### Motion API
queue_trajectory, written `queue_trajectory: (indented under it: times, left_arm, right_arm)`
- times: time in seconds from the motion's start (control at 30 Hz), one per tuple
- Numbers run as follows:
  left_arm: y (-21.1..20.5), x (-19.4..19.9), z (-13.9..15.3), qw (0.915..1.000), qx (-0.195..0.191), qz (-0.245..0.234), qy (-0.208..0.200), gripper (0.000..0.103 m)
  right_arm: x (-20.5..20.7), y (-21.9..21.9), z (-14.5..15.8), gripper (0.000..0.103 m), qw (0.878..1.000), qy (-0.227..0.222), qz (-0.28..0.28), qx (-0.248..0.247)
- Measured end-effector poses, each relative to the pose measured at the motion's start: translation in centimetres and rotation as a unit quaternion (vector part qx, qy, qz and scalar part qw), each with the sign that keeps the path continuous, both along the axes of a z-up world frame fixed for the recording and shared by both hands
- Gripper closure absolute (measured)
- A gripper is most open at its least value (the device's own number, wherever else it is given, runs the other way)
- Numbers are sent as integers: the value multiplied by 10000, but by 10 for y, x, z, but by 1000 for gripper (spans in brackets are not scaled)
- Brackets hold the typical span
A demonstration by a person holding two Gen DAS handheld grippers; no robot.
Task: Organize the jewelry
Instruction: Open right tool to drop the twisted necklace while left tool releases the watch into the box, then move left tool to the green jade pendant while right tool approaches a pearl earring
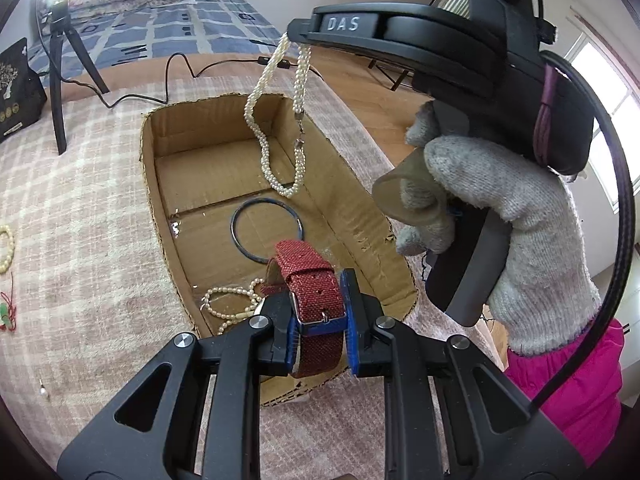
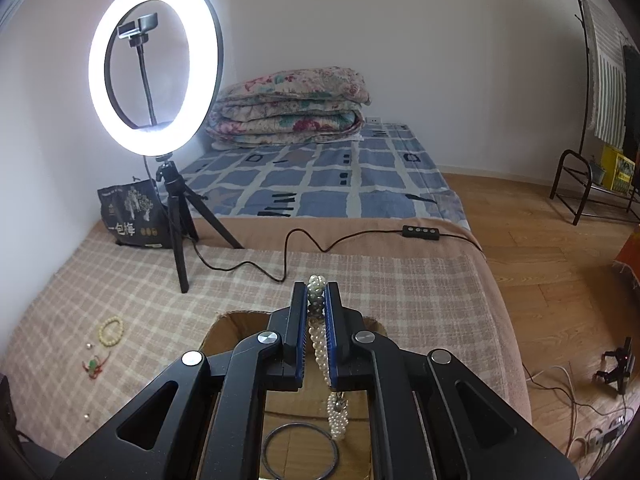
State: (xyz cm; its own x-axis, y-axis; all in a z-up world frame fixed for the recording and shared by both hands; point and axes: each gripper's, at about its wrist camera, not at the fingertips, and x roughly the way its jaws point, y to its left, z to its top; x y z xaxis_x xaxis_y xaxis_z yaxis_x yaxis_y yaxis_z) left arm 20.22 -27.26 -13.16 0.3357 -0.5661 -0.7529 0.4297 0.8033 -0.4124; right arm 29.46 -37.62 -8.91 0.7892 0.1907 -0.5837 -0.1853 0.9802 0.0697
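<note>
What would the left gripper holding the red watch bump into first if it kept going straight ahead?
Probably the cardboard box: the left gripper points down at its floor near the dark ring bangle. Depth is unclear.

Ring light point(image 2: 155, 65) on a black tripod point(image 2: 182, 216) stands ahead-left of the fingers on the plaid blanket point(image 2: 360, 280), with a black printed bag point(image 2: 132, 212) just left of the tripod against the wall. Its cable point(image 2: 288, 248) runs across the blanket ahead of the fingertips to an inline remote point(image 2: 421, 232). Further ahead: blue patterned sheet point(image 2: 340, 176) with folded floral quilts point(image 2: 292, 104) at the wall; to the right, wood floor point(image 2: 560, 280) and a metal rack point(image 2: 588, 184).
</note>
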Motion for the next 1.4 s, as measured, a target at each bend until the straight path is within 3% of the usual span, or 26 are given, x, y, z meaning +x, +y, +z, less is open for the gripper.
queue_trajectory:
  times: [0.07,0.1,0.13,0.2,0.23,0.87,1.4]
  left_arm:
    - [0,1,-1,10000,46,8,-12,86]
    - [0,2,-1,10000,61,17,15,86]
    - [1,3,-2,10000,66,36,48,78]
    - [3,5,-2,9999,41,83,82,61]
    - [5,5,-2,9999,48,122,80,54]
    - [27,-14,28,9987,189,233,-421,51]
    - [94,-29,56,9949,294,551,-788,51]
  right_arm:
    - [1,1,0,90,10000,11,-11,-13]
    - [2,2,0,75,9999,14,-75,-71]
    - [2,2,1,66,9999,0,-116,-91]
    - [1,2,1,37,9997,-36,-206,-92]
    - [0,2,2,34,9996,-52,-249,-103]
    - [-18,12,27,31,9982,-78,-442,-390]
    - [-41,42,60,31,9958,-152,-553,-720]
